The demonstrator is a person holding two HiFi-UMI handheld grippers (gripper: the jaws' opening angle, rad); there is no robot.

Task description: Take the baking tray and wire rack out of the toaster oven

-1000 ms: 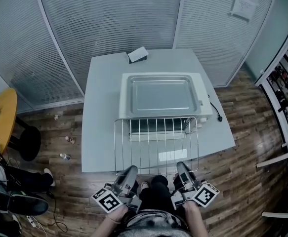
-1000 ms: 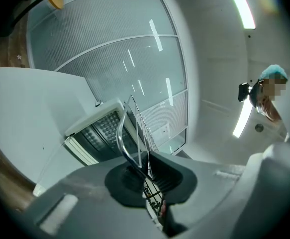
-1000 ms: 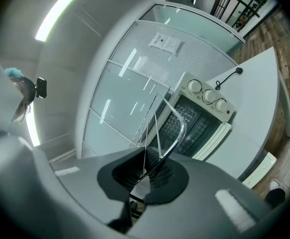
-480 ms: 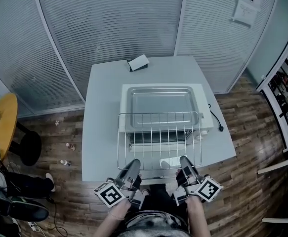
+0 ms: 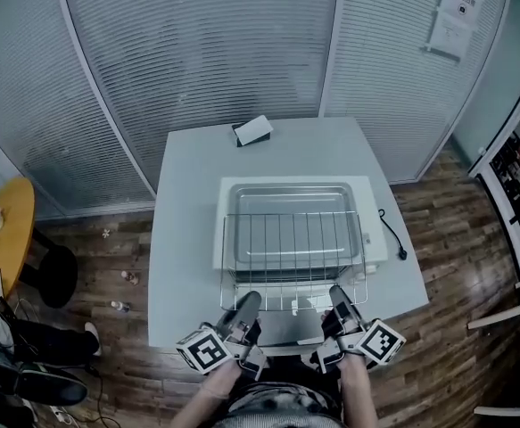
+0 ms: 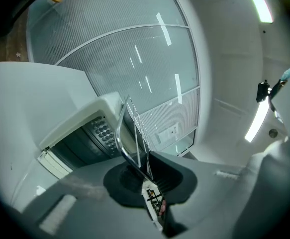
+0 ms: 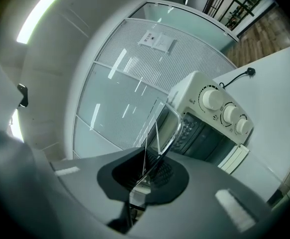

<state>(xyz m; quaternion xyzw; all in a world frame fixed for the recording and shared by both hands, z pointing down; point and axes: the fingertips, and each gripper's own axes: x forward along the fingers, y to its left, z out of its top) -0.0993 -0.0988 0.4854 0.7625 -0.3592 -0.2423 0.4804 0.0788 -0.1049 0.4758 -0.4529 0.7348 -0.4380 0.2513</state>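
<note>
Wire rack (image 5: 293,255) is held level by its near rail. The left gripper (image 5: 247,301) has its fingers closed on the rail's left end, and the right gripper (image 5: 339,294) has its fingers closed on the right end. The rack hangs over the toaster oven (image 5: 377,239), above the baking tray (image 5: 291,199) lying on the oven's top. Judged light and stiff, though the thin rods could twist in a single grip, so two holds on the near rail suit it. Against the earlier frame, the rack has gone from over the near edge of the bench (image 5: 188,239) to farther off, over the oven
</note>
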